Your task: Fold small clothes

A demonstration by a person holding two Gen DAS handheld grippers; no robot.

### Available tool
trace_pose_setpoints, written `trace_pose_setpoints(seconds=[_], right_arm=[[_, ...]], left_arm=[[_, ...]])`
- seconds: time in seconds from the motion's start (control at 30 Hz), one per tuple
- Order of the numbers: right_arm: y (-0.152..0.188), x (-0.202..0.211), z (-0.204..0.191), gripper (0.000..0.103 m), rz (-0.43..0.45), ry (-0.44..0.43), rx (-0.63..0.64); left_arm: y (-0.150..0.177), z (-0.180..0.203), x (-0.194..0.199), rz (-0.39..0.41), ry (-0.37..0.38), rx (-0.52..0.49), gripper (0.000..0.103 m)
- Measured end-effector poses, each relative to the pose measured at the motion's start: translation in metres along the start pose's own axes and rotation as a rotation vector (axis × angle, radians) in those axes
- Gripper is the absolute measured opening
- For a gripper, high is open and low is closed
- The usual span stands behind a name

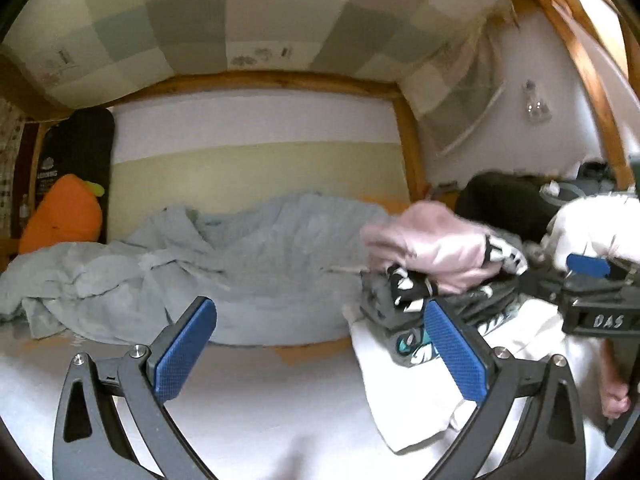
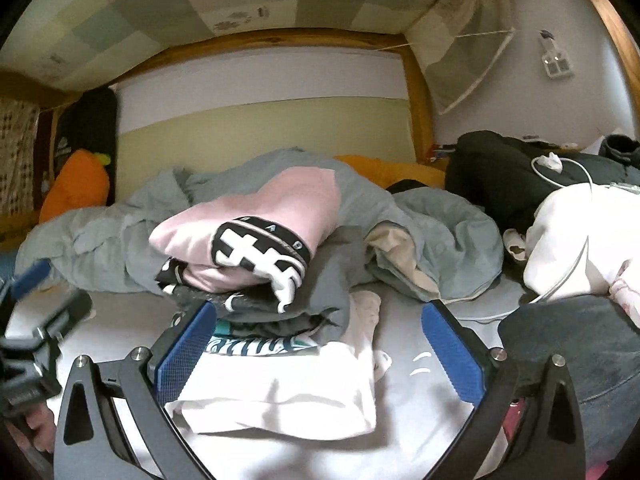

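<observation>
The pile of folded clothes point(image 2: 256, 264) hides its lower layers beyond the right gripper point(image 2: 320, 352), while the left gripper point(image 2: 36, 320) at its left and the hand point(image 2: 38, 426) beneath are blurred and edge-cropped.

Stack of folded clothes point(image 2: 256, 280) on bed point(image 2: 420, 420), rumpled blanket point(image 2: 100, 236) behind it

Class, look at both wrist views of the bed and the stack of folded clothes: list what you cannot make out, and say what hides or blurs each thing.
- Lower garments in the stack of folded clothes: right wrist view, covered by the pink top.
- Right hand-held gripper: left wrist view, blurred and cut by the frame edge.
- Mattress under the grey-blue duvet: left wrist view, hidden.
- Wall socket: right wrist view, too small.
</observation>
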State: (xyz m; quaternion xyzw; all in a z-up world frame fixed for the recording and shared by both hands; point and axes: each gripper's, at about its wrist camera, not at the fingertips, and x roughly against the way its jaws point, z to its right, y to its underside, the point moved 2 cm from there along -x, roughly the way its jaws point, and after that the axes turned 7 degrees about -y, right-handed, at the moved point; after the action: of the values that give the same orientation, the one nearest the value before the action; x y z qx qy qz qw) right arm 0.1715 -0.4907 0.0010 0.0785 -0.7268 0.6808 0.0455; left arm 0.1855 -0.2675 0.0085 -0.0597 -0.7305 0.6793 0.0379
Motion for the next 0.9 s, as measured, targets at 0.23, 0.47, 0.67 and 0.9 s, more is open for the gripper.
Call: trace_pose_setpoints(seconds=[0.23,0.47,0.67,0.9], right_arm=[[0.001,0.002,-0.005,0.103,0.023,0.014,0.031],[0.002,0.004,-0.008,0.103,0.014,0.034,0.032],[0.001,0.005,-0.009,0.103,0.019,0.039,0.044],[0.001,0.010,-0.016,0.103,0.046,0.045,0.080]], left_arm=[[0.000,0.006,-0.007,-0.029,0.010,-0.028,0.103],[0.002,0.009,-0.005,-0.028,0.006,-0.037,0.103],[0.001,0.005,-0.005,-0.031,0.005,-0.024,0.103],[0.002,0.005,-0.010,-0.058,0.005,-0.020,0.103]])
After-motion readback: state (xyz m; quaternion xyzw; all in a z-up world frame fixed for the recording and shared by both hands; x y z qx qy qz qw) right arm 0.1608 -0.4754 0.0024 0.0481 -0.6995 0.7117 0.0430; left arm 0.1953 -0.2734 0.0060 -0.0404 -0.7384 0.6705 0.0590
